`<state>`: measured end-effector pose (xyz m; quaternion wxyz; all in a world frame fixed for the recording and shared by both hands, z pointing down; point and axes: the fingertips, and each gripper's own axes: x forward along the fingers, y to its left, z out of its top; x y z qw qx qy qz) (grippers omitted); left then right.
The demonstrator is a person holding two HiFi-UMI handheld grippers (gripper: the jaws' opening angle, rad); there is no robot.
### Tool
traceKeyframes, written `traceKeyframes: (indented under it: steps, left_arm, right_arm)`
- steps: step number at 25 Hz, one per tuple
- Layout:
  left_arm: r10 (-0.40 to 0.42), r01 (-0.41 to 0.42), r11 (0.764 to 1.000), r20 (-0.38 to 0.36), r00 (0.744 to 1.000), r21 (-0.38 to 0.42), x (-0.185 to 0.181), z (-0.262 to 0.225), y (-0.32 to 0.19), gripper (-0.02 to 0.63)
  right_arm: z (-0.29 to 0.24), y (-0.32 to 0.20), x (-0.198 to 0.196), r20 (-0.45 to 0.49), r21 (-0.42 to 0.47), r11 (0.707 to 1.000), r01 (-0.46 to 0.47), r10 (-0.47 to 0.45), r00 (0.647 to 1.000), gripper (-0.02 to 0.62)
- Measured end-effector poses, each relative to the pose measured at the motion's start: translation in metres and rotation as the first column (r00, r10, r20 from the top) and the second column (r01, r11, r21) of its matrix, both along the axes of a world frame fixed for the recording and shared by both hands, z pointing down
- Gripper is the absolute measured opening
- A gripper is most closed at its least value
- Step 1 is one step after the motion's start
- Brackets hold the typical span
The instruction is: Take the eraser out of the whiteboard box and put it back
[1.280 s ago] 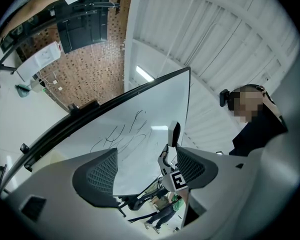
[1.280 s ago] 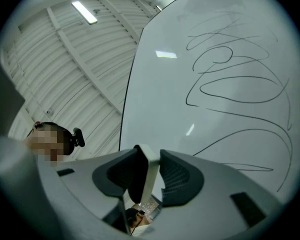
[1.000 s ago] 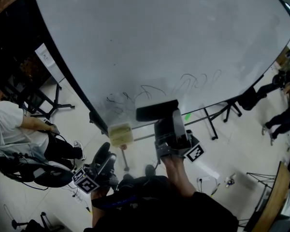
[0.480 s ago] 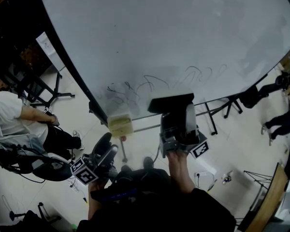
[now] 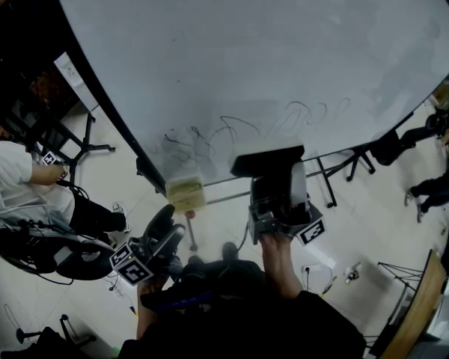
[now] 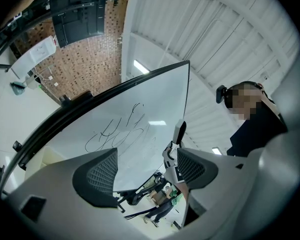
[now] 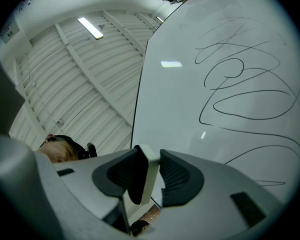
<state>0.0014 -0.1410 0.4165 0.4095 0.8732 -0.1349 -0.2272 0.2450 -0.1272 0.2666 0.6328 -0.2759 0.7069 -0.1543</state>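
The dark, white-backed eraser [image 5: 266, 159] is held against the lower part of the whiteboard [image 5: 247, 58], just under black scribbles [image 5: 224, 132]. My right gripper [image 5: 274, 173] is shut on it and points steeply up; in the right gripper view the eraser's pale edge [image 7: 146, 180] sits clamped between the pads, with the scribbles [image 7: 240, 84] close ahead. The beige whiteboard box [image 5: 185, 193] hangs at the board's bottom edge, left of the eraser. My left gripper [image 5: 165, 232] hangs lower, below the box, open and empty [image 6: 147, 171].
A person sits on a chair [image 5: 30, 200] at the far left. The whiteboard stand's legs [image 5: 333, 182] cross the floor to the right, with more people [image 5: 438, 178] at the right edge. A wooden board [image 5: 419, 305] leans at the lower right.
The right gripper and eraser have shifted slightly right along the board, away from the box. The left gripper has hardly moved. The seated person moved an arm.
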Motion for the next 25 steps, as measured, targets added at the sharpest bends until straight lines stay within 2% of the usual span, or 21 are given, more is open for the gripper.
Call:
traceKeyframes:
  steps: [10,15,25]
  left_arm:
    - [-0.011,0.011,1.000,0.014,1.000,0.007,-0.001,0.003,-0.001,0.367]
    - [-0.017,0.018,0.999,0.019,1.000,-0.032,0.001,0.000,0.001,0.367]
    - [-0.030,0.029,1.000,0.011,1.000,0.006,-0.007,0.010,0.001,0.367]
  right_arm:
    - [0.003,-0.003,-0.002,-0.018,-0.015,1.000,-0.002,0.002,1.000,0.166]
    - [0.005,-0.004,-0.005,-0.050,-0.031,0.999,-0.010,0.009,0.999,0.166]
    - [0.014,-0.010,-0.012,-0.103,-0.058,0.998,-0.015,0.009,0.995,0.165]
